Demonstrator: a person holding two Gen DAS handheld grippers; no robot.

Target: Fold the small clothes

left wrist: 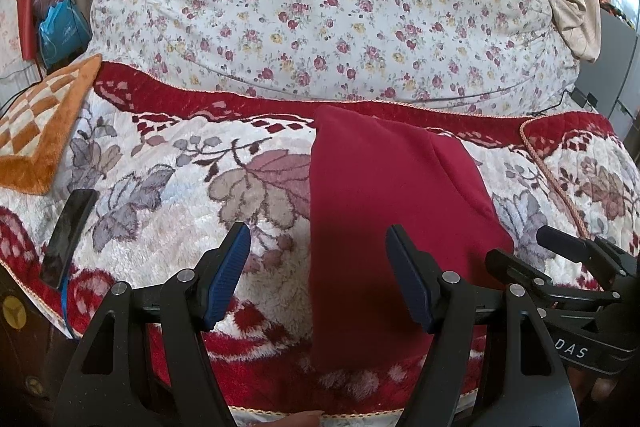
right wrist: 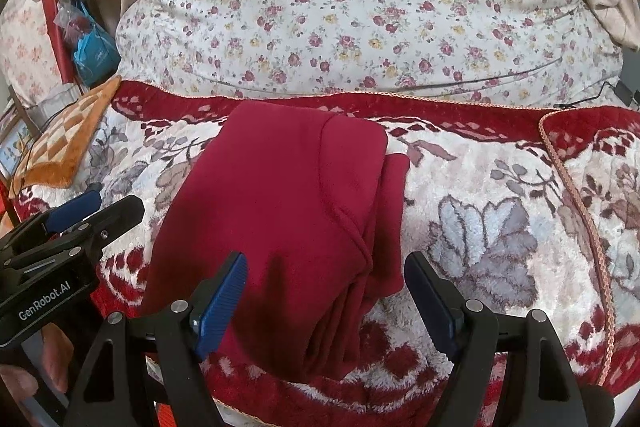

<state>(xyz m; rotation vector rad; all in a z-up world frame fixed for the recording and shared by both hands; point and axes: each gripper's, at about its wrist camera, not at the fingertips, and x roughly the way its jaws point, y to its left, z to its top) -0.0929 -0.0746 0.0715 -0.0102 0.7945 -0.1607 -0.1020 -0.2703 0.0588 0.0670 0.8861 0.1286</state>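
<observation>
The left gripper is hovering with its jaws spread apart, gripping nothing. Just ahead of it and slightly to its right, the folded red garment is lying flat on the plush floral blanket. The right gripper is likewise gaping wide (nothing between its blue pads), the garment lying directly ahead of its fingers.

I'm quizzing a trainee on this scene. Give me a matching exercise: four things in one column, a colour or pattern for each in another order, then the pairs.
Things:
1. garment
2. mat
3. duvet
4. phone

Descriptions:
A. small flower print on white
B. plain dark red
C. black, glossy
D. orange and cream checks

Pairs: 1-B, 2-D, 3-A, 4-C
</observation>
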